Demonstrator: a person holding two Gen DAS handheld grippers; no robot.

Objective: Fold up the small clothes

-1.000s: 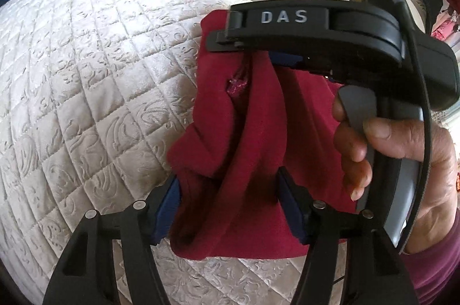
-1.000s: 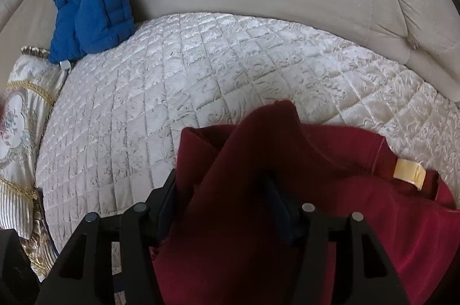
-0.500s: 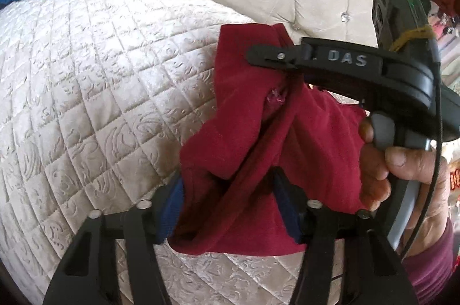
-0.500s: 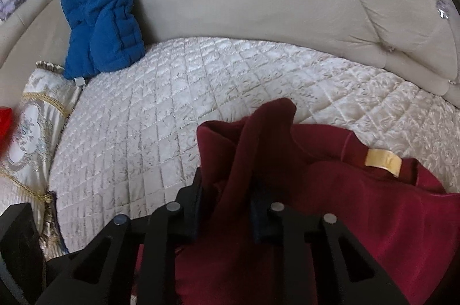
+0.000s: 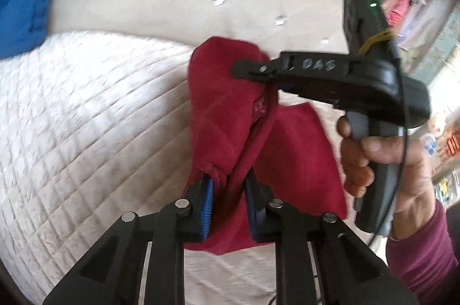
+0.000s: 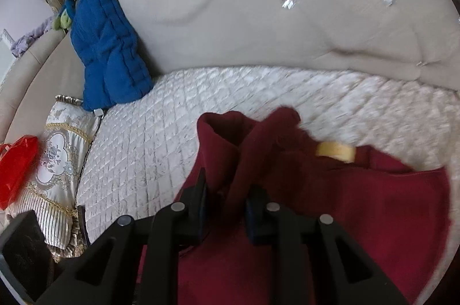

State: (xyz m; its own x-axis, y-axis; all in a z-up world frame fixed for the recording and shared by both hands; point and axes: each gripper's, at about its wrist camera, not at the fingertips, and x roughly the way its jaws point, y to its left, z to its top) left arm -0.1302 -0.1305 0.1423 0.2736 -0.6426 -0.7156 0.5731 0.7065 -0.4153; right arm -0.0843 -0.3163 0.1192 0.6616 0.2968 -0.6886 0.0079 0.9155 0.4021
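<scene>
Both the left tongs [image 5: 228, 201] and right tongs [image 6: 225, 207] pinch the red garment [image 5: 230, 118], bunched lengthwise away from the left camera, above the quilted bed [image 5: 86, 118].

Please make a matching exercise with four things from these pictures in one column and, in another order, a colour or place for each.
Things:
1. garment
2. quilted jacket
3. plastic bag
4. label

Descriptions:
A. yellow, sewn at the neckline
B. blue, against the sofa back
C. dark red, held in both tongs
D. bright red, at the far left edge

Pairs: 1-C, 2-B, 3-D, 4-A
</scene>
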